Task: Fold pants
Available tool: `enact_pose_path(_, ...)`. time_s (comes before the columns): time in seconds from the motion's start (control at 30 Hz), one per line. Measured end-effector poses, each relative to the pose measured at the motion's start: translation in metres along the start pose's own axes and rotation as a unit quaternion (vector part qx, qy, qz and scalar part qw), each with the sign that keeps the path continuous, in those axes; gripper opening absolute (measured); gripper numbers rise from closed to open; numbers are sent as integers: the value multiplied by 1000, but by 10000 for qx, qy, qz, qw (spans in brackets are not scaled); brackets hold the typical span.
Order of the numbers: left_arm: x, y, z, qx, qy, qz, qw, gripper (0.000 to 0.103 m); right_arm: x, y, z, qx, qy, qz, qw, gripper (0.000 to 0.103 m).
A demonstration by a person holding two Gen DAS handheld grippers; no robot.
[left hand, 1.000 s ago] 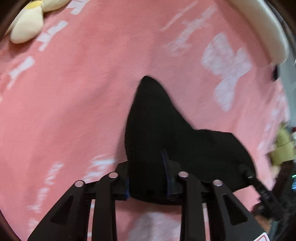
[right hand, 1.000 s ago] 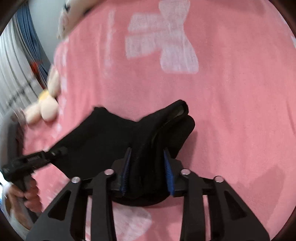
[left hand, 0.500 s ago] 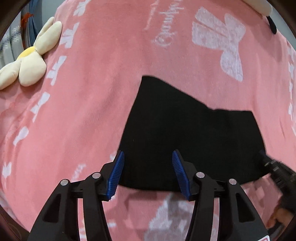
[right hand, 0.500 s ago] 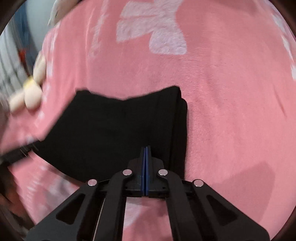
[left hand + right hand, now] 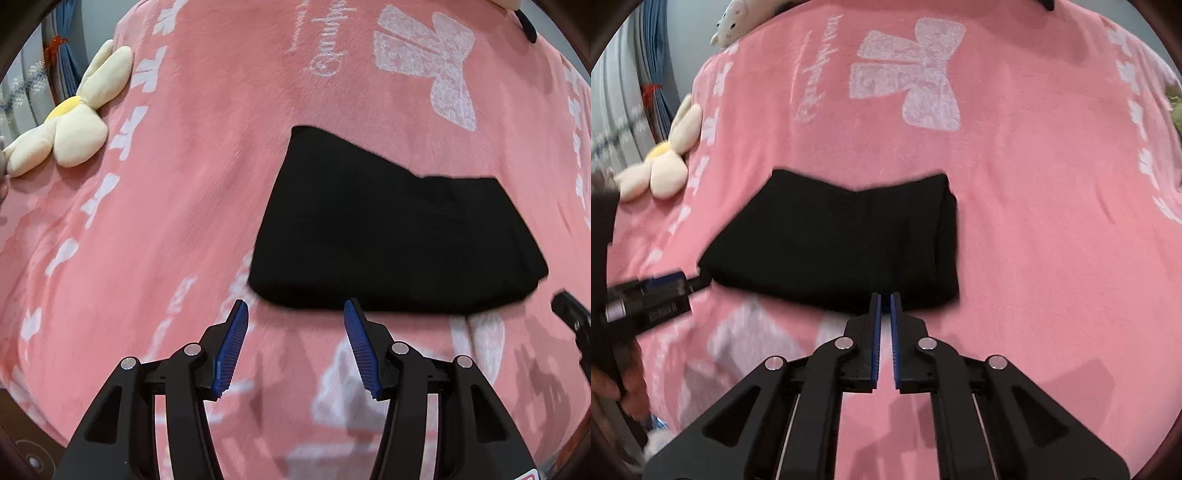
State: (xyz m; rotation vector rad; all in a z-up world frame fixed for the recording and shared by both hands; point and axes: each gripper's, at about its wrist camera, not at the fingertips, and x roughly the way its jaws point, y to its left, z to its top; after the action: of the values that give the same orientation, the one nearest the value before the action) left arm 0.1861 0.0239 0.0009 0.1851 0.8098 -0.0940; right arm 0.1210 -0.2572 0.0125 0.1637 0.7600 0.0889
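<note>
Although no further fold can be ruled out, the pants [image 5: 395,229] already lie as a compact black bundle on the pink blanket [image 5: 184,166], so the folding looks close to done; at most a squaring-up of edges seems left. The left gripper [image 5: 293,314] hangs just short of the bundle's near edge, its jaws having just been opening, now parted with only blanket between the blue pads. The right gripper [image 5: 885,301] sits at the near edge too, its pads drawn almost together and holding nothing; whether its tips brush the cloth cannot be told. The bundle is a rough rectangle with layers stacked along its right side in the right wrist view, and its far edge dips in a shallow notch. A cream plush flower [image 5: 70,125] lies well apart.
</note>
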Motion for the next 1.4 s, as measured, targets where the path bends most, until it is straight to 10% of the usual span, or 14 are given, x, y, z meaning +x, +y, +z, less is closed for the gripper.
enact_pose_path(0.23,-26,24,-71,-86,-271,-150,9995,85,-32,-2,-54,529,51,-92,9985,6)
enact_pose_path(0.5,-27,32,-110,-453,-283,-114,9985,86,-43,15,-74,416,13,-447,9981,8)
enact_pose_path(0.83,-26,27,-107,-350,-201,18,9992,86,-46,23,-78,218,-18,-647,9977,39)
enact_pose_path(1.4,-28,27,-107,-399,-123,-76,9991,86,-46,29,-80,141,15,-688,9975,42)
